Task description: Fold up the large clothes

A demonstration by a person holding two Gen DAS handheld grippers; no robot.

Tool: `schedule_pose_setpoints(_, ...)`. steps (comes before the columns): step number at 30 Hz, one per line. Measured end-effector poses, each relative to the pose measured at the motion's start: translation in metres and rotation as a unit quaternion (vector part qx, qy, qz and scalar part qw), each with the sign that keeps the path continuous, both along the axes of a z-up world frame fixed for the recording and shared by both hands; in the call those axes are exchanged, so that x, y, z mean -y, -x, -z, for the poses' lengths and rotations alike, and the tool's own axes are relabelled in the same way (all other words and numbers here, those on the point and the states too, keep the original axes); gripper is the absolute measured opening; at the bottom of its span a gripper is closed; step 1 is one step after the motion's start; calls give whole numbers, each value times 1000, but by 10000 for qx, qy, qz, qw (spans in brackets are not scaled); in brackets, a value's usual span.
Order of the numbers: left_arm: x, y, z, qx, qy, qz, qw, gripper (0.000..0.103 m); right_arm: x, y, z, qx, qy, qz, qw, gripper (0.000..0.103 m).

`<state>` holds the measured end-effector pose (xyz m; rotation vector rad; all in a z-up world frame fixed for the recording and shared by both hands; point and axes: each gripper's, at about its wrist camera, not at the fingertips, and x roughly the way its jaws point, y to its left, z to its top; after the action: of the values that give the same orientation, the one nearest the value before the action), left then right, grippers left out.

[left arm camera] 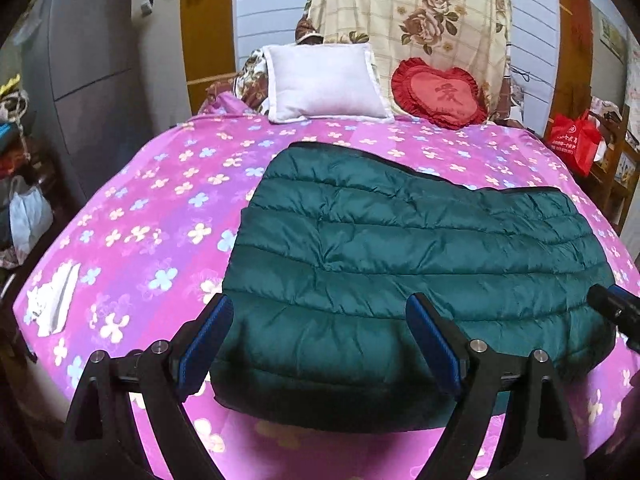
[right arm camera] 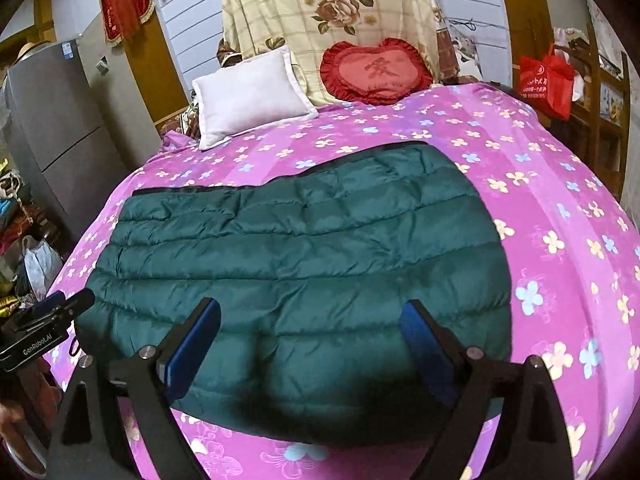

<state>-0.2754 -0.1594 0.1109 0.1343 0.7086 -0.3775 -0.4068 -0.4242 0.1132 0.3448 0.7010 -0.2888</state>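
**Over the folded puffer jacket, both grippers spread wide**

Right above the near edge of the bed, the left gripper (left arm camera: pixel 320 320) hangs with its blue pads (left arm camera: pixel 210 334) far apart and nothing pinched between them. Same story for the right gripper (right arm camera: pixel 310 324): jaws wide, nothing held, just hovering over fabric. You can spot the tip of each one at the edge of the other's view, so they sit side by side.

Below them the dark green quilted puffer jacket (left arm camera: pixel 400 248) lies folded into a chunky rectangle, flat on the pink flowered bedsheet (left arm camera: pixel 160 208), closer to the near edge than the headboard end. A black trim line runs along its far side.

Further back, a white pillow (left arm camera: pixel 324 84) and a red heart-shaped cushion (left arm camera: pixel 438 94) lean against a cream rose-print blanket (left arm camera: pixel 412 12). A grey fridge (left arm camera: pixel 84 60) stands off to the left, a red shopping bag (left arm camera: pixel 572 140) to the right
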Motion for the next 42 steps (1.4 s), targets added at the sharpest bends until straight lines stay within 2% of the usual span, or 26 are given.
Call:
schedule_pose_setpoints(8, 5, 11, -2, 208, -56, -85, 9997, 70, -25, -4, 8, -60, 329, -88, 9994, 96)
schedule_pose_setpoints(15, 12, 19, -3, 362, -173, -30, 9992, 70, -40, -4, 2, 9, 676, -163, 9976, 99)
schedule_pose_setpoints(25, 16, 22, -2, 467, -282, -96, 9985, 70, -42, -2, 4, 56, 637, -156, 9978, 100)
schedule_pose_setpoints(42, 17, 17, 3, 316, -229, -117, 9992, 70, -48, -7, 6, 6, 751, -200, 9970, 101)
